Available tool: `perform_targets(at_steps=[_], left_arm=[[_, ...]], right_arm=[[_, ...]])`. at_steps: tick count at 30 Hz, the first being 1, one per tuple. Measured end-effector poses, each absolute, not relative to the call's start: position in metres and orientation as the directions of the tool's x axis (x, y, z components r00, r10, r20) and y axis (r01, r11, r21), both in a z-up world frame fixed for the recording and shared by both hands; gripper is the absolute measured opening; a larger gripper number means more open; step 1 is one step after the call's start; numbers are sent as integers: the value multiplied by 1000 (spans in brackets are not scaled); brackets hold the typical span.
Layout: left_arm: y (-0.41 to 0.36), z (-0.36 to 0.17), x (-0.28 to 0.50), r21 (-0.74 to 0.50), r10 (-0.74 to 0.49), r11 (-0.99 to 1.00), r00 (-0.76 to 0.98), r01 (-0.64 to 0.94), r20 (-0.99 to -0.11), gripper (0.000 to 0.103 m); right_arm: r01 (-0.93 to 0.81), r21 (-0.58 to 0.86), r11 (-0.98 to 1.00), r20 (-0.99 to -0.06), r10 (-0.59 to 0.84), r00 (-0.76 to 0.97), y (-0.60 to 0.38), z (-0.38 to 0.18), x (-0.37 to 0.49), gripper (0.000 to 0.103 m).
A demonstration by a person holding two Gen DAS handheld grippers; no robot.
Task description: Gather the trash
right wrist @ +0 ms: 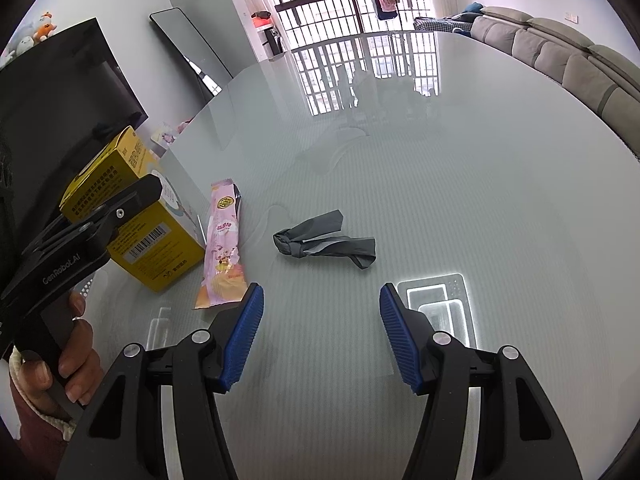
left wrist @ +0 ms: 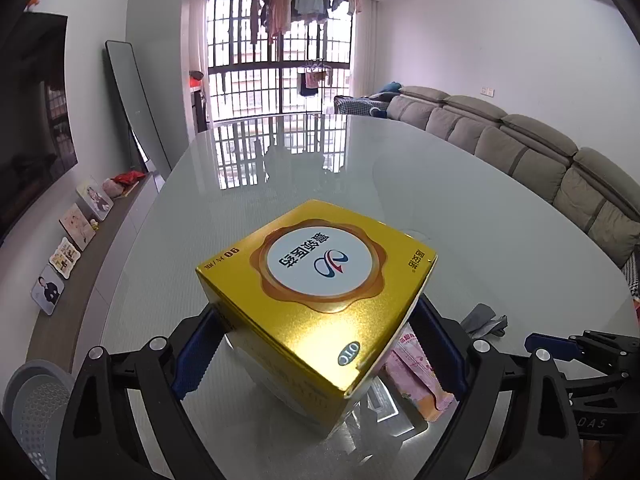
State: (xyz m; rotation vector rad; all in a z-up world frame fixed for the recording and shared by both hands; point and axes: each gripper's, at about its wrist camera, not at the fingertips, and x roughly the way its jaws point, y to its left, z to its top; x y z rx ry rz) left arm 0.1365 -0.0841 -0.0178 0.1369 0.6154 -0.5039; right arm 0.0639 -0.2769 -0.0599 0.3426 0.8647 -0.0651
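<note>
I am on the pick-up step for the yellow box (left wrist: 316, 304), the first piece of trash I am going for. It stands on the glass table (left wrist: 460, 208) with my left gripper (left wrist: 316, 344) around it. The jaws are spread wide and sit against both sides of the box, but I cannot tell whether the pads truly press on it yet. My judgement is that the next move calls for a firm squeeze without crushing the cardboard, then a straight lift clear of the pink wrapper (right wrist: 224, 248) lying just beside it.

My right gripper (right wrist: 320, 332) hovers over bare table with its jaws about half spread and nothing between them. The knotted grey scrap (right wrist: 324, 242) lies ahead of it, apart from the wrapper.
</note>
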Motion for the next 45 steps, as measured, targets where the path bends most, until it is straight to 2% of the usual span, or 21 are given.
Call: perform_targets(at_steps=[28,30,32,33,35,45], left_arm=[[-55,5,105,-21,-340,914,737,405,-584,87],[-57,6,107,-22,-342,913,735,408,-586,87],[-58,5,107,-19,-340,913,734,408,-588,87],[-58,5,107,-18,-340,913,733,409,-589,87],[-57,5,105,-17,-338,913,734,407,-589,87],[-53,9,100,-18,-321,923,743,385,-588,87]], right_arm=[[181,117,977,-804,-14,595,-256,-70,136,57],[183,103,978,-803,-27,595,-255,-70,137,51],[185,88,979,-803,-40,595,-254,-72,138,38],[184,87,979,-802,-40,596,-254,-72,138,36],[179,98,979,-801,-29,598,-254,-72,138,22],[178,132,975,-778,-9,629,-258,-65,121,22]])
